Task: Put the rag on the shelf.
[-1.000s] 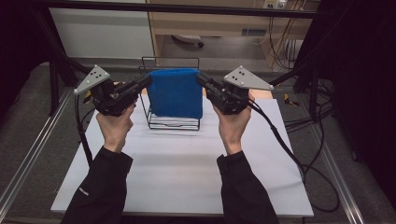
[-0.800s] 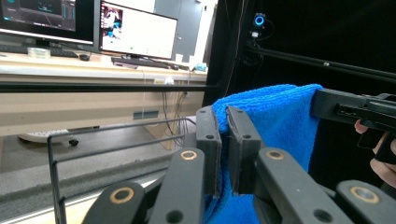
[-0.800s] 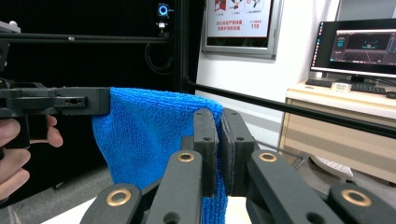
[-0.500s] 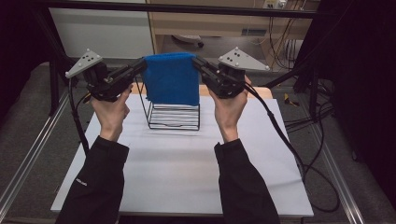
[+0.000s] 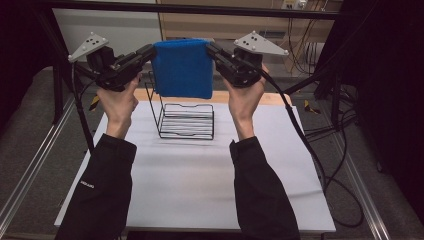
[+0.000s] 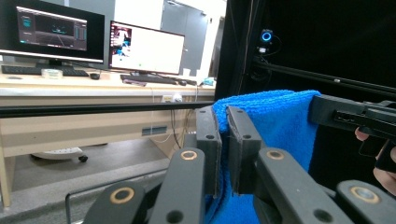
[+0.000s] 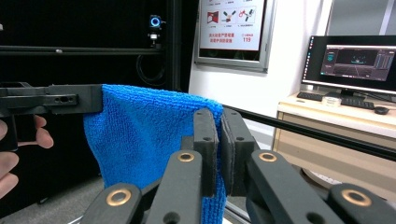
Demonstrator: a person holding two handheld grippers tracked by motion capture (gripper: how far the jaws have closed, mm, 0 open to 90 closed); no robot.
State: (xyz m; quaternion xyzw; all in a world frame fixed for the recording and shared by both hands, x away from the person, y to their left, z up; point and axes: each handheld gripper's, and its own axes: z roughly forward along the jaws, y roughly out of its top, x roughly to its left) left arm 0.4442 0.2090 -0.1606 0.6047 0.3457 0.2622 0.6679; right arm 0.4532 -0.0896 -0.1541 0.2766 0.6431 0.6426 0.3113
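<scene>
White tabletop (image 5: 200,185) under a dark-framed rig, with desks and lit monitors (image 6: 147,46) beyond. Blue terry towel (image 5: 182,67) suspended above the far half of the table, stretched between two hand-held grippers and hanging as a folded panel over a black wire rack (image 5: 186,120); lower hem clear of the rack's upper wires, as far as the high view allows. Left gripper (image 5: 150,51) pinching the towel's upper left corner, right gripper (image 5: 212,49) pinching the upper right corner; in each gripper view, jaws drawn nearly together with only a fold of blue cloth (image 6: 224,135) between the pads (image 7: 219,140).

Handling, as judged: light, soft and limp, with no stiffness of its own, so sagging wherever unsupported; looped pile gives the pads good friction and little risk of slipping. Not fragile. Best held at the two top corners, with the top edge kept taut and level so that the panel hangs flat. Possible snag: loops catching on the rack's wire ends during lowering.
</scene>
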